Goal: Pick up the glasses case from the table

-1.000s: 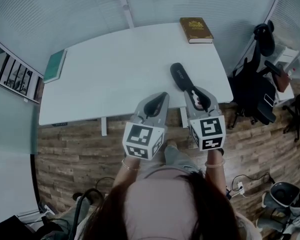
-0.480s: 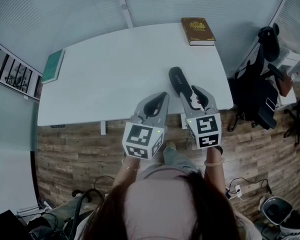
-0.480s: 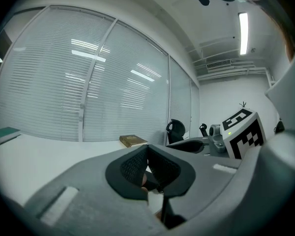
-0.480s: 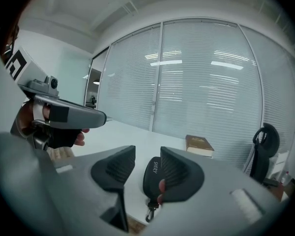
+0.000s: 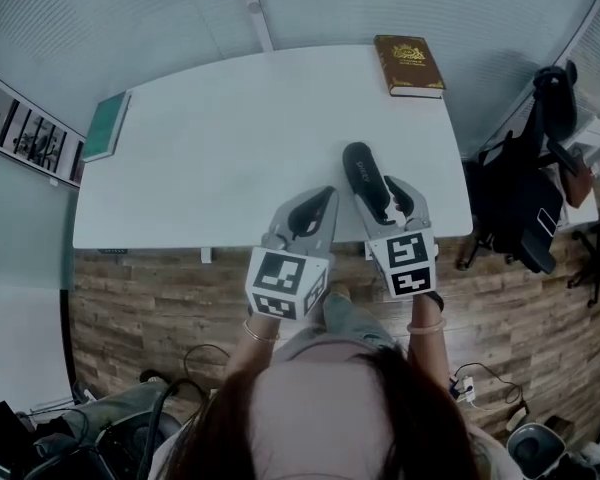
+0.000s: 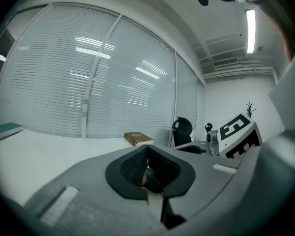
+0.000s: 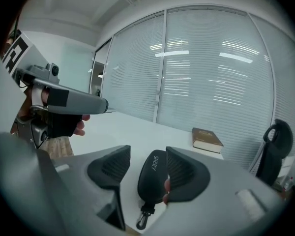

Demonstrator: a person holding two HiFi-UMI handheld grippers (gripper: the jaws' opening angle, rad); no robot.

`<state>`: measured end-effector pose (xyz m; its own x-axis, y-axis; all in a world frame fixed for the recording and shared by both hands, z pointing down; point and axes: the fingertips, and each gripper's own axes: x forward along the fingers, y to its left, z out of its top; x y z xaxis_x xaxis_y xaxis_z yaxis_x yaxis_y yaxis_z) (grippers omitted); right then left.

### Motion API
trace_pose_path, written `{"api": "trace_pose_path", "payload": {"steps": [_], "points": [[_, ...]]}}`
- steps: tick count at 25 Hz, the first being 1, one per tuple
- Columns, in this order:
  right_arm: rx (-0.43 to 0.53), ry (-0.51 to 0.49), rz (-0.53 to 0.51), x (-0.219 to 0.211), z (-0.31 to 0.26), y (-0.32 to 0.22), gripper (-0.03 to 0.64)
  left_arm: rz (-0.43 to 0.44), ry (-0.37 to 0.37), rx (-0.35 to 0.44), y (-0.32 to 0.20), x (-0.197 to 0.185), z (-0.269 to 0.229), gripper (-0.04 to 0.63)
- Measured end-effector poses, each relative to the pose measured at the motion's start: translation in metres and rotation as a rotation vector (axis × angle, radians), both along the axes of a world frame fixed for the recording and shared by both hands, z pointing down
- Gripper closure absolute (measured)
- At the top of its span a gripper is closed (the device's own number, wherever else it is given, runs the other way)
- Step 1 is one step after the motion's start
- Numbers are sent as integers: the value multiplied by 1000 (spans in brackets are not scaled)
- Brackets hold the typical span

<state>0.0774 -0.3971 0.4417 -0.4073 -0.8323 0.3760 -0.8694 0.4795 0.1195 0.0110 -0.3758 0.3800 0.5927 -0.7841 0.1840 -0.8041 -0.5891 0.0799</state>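
- Pre-grasp stage on the glasses case [image 5: 366, 173]: not gripped, not lifted.
- Flat on the white desk [image 5: 210, 148] near the front right edge, long axis pointing away from the person, snap hook [image 7: 142, 223] at the near end.
- Right gripper [image 5: 385, 196] open, jaws just been opening, straddling the near half of the case. Right-side pad close against it or touching, left-side pad clearly apart. No squeeze visible.
- Left gripper [image 5: 323, 196] closed tip to tip, holding nothing, hovering just beside the right one over the desk's front edge.
- Left to do, by judgement: close on the case, then raise it clear of the desk.
- Case shut, contents not visible; can't tell if loaded or empty.
- Elsewhere on the desk: brown book [image 5: 412, 65] at the far right corner, green book [image 5: 107, 126] at the left edge, both well apart from the case.
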Motion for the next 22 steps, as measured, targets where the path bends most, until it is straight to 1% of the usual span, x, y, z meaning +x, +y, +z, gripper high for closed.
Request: {"api": "trace_pose_path", "payload": {"steps": [4,12,22], "points": [[-35,10,-18,-2,15,-13,362,-13,-2,-22,-14,-1,8,586],[-104,34,-60,-6,43,-33,328,-23,-7,-67,-35,1,25,586],[-191,36,-70,-7,75,-49,285,-34,-22,-119,-54,0,44,586]]}}
